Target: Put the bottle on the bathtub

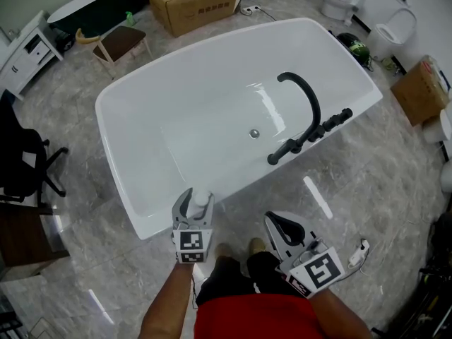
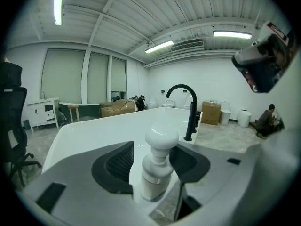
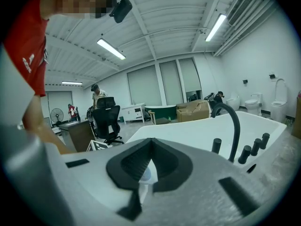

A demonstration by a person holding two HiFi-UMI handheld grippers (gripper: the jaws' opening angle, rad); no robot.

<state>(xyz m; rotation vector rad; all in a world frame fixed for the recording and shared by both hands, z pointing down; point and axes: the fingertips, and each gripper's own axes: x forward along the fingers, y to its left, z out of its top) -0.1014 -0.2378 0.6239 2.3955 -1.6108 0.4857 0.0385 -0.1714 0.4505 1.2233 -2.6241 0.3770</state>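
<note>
My left gripper (image 1: pixel 196 207) grips the white pump bottle (image 2: pixel 157 166) at the bathtub's (image 1: pixel 116 161) near rim. My right gripper (image 1: pixel 281 224) is closed on nothing. Next, I judge, lower it flat onto the rim, then release.

1. At 6 o'clock in the head view, only the cap of the bottle (image 1: pixel 202 198) shows. The left gripper (image 1: pixel 197 202) covers its body.
2. In the left gripper view the bottle's base is hidden behind the gripper's body, so I cannot tell whether it touches the rim of the bathtub (image 1: pixel 120 140).
3. The cardboard box (image 1: pixel 198 2) at 12 o'clock is cut off by the top edge, and its print is too small to read.
4. The office chair (image 1: pixel 21 164) at 9 o'clock is cut off by the left edge.
</note>
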